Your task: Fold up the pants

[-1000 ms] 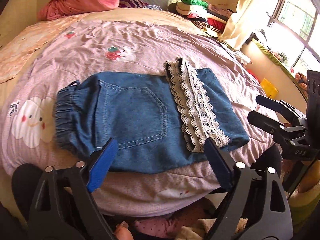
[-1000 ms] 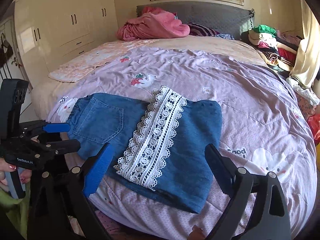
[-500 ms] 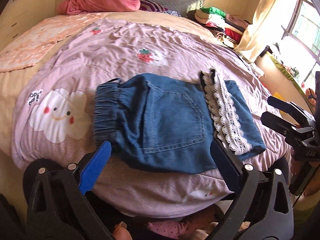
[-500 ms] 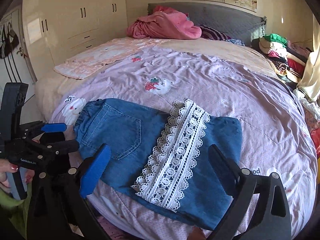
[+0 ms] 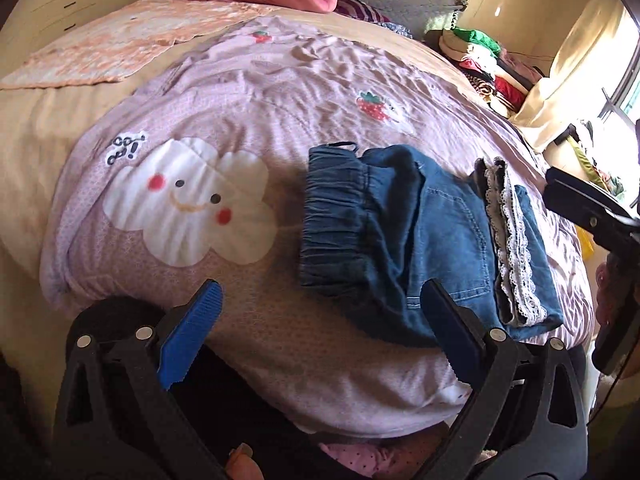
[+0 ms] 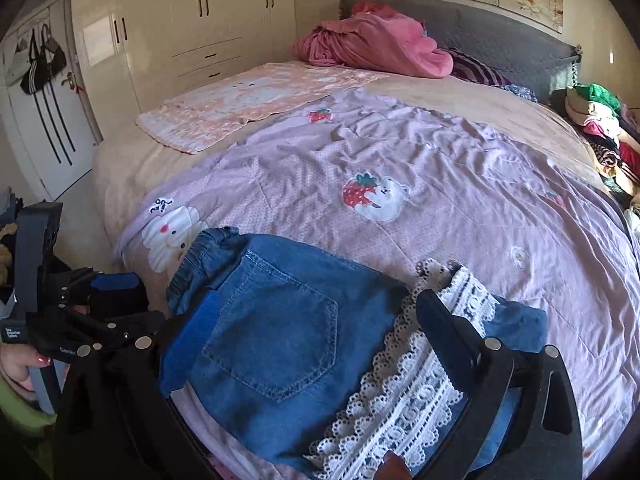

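Folded blue denim pants (image 5: 420, 240) lie near the front edge of the bed, elastic waistband (image 5: 336, 216) to the left and white lace trim (image 5: 516, 248) to the right. My left gripper (image 5: 320, 292) is open over the pink cover, left of and in front of the pants, with nothing between its fingers. My right gripper (image 6: 320, 304) is open just above the pants (image 6: 280, 332), its fingers spanning the back pocket up to the lace trim (image 6: 400, 392). Each gripper shows in the other's view: the right gripper (image 5: 560, 188) at the right edge, the left gripper (image 6: 132, 300) at the left.
A pink cover with a cloud face (image 5: 188, 204) and a strawberry print (image 6: 372, 196) spreads over the bed. A pink blanket heap (image 6: 372, 44) lies by the grey headboard, a peach mat (image 6: 248, 108) at the back left, stacked clothes (image 6: 600, 120) on the right, wardrobes (image 6: 192, 40) behind.
Both grippers have moved left along the bed's front edge. The pants now sit to the right in the left wrist view and lower and closer in the right wrist view.
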Motion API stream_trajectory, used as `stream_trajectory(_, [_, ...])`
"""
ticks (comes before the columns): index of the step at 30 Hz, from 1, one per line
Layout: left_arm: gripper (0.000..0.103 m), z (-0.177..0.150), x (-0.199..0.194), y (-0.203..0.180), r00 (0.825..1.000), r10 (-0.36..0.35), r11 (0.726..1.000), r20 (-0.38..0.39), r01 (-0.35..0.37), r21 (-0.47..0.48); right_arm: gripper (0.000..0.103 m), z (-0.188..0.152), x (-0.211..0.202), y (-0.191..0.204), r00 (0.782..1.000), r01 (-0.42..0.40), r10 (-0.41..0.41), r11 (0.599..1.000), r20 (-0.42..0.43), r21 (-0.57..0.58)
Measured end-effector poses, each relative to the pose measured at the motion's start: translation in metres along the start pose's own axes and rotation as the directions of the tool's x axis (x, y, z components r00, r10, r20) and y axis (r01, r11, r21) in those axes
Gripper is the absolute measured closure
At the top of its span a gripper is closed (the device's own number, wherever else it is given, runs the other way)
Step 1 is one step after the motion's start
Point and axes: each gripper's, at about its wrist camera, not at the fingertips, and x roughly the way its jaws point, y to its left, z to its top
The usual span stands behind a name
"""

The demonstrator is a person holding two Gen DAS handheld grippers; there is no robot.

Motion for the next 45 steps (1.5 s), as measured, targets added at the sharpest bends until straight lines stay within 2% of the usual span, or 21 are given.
stream_trajectory(12, [0.010,-0.005,0.029,-0.001,0.996,-0.059,0.998,-0.060,0.059,0.000,0.005,0.034,0.072,0.032,0.987,-0.111,0.097,0.987,-0.127,-0.113])
stream_trajectory(18, [0.010,-0.002,0.038,-0.002,0.996,-0.067,0.998,-0.052,0.067,-0.003,0.006,0.043,0.106,0.052,0.971,-0.177,0.143,0.968,-0.190,-0.179])
stream_trajectory(22, [0.010,-0.001,0.043,-0.001,0.997,-0.063,0.998,-0.051,0.063,-0.002,0.007,0.045,0.132,0.064,0.951,-0.221,0.167,0.955,-0.259,-0.197])
stream_trajectory(23, [0.010,-0.001,0.043,-0.001,0.997,-0.063,0.998,-0.051,0.063,-0.002,0.008,0.043,0.140,0.067,0.943,-0.238,0.174,0.948,-0.285,-0.210])
stream_trajectory(25, [0.010,0.000,0.044,0.001,0.997,-0.065,0.998,-0.047,0.065,-0.004,0.027,0.038,0.156,0.070,0.922,-0.275,0.197,0.939,-0.333,-0.207])
stream_trajectory(26, [0.010,0.001,0.045,0.001,0.997,-0.065,0.998,-0.046,0.065,-0.007,0.030,0.035,0.162,0.069,0.909,-0.304,0.227,0.935,-0.350,-0.182])
stream_trajectory(27, [0.010,0.001,0.046,0.002,0.997,-0.066,0.998,-0.046,0.066,-0.010,0.034,0.034,0.165,0.066,0.904,-0.322,0.251,0.933,-0.345,-0.164])
stream_trajectory(28, [0.010,0.001,0.046,0.003,0.997,-0.068,0.998,-0.043,0.068,-0.011,0.045,0.033,0.165,0.064,0.901,-0.342,0.279,0.928,-0.333,-0.150])
stream_trajectory(31, [0.010,0.001,0.045,0.003,0.996,-0.080,0.997,-0.028,0.080,-0.016,0.063,0.032,0.156,0.052,0.881,-0.417,0.378,0.904,-0.286,-0.091])
stream_trajectory(34, [0.010,0.003,0.043,0.003,0.995,-0.098,0.995,-0.016,0.097,-0.023,0.069,0.035,0.138,0.037,0.863,-0.472,0.451,0.881,-0.229,-0.044])
stream_trajectory(38, [0.010,0.005,0.037,0.003,0.988,-0.153,0.987,0.006,0.153,-0.041,0.070,0.040,0.110,0.019,0.843,-0.528,0.520,0.849,-0.138,-0.025])
stream_trajectory(42, [0.010,0.011,0.040,-0.006,0.963,-0.269,0.963,-0.019,0.268,-0.043,0.070,0.043,0.081,0.003,0.832,-0.553,0.549,0.833,-0.081,-0.034])
stream_trajectory(45, [0.010,0.017,0.046,-0.016,0.917,-0.397,0.916,-0.034,0.394,-0.075,0.070,0.042,0.062,-0.006,0.831,-0.556,0.554,0.829,-0.050,-0.050])
